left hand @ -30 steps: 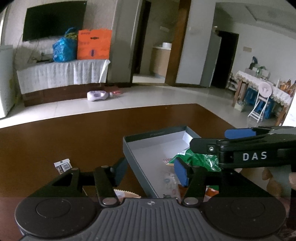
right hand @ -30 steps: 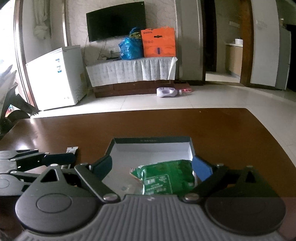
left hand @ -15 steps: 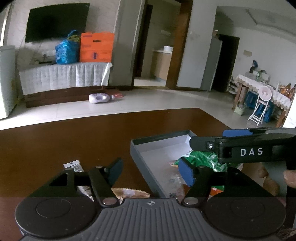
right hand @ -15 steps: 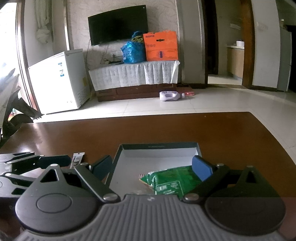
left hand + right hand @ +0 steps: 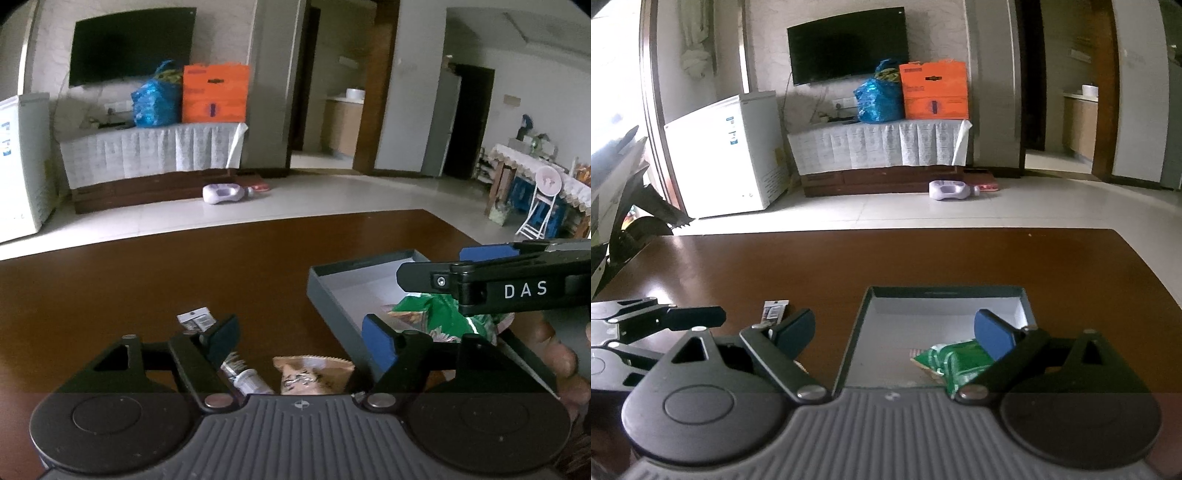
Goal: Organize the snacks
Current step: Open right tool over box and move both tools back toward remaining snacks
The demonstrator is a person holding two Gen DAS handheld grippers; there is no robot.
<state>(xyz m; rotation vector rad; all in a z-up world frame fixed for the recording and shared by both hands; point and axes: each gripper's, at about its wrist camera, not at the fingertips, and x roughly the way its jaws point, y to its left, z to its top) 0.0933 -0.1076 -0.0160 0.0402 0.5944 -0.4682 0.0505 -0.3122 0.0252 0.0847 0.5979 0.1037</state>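
Observation:
A grey open box [image 5: 332, 291] [image 5: 934, 317] lies on the brown table, with a green snack bag [image 5: 439, 314] [image 5: 956, 362] and other packets inside. My left gripper [image 5: 301, 339] is open above the table left of the box, over a tan snack packet [image 5: 314, 373] and a small silver packet [image 5: 247, 378]. A small white-and-black sachet [image 5: 195, 319] [image 5: 774, 310] lies further out. My right gripper [image 5: 894, 332] is open and empty above the box's near left edge; it shows in the left wrist view [image 5: 498, 280] over the box.
The brown table [image 5: 886, 258] stretches beyond the box to its far edge. Behind it are tiled floor, a white freezer [image 5: 727, 155], a covered bench with a blue bag and an orange box [image 5: 934, 90], and a purple bottle [image 5: 949, 190] on the floor.
Both grippers have drawn back and risen, so the box looks further away. The left gripper shifted left off the box; the tan and silver packets came into its view. The green bag stays in the box.

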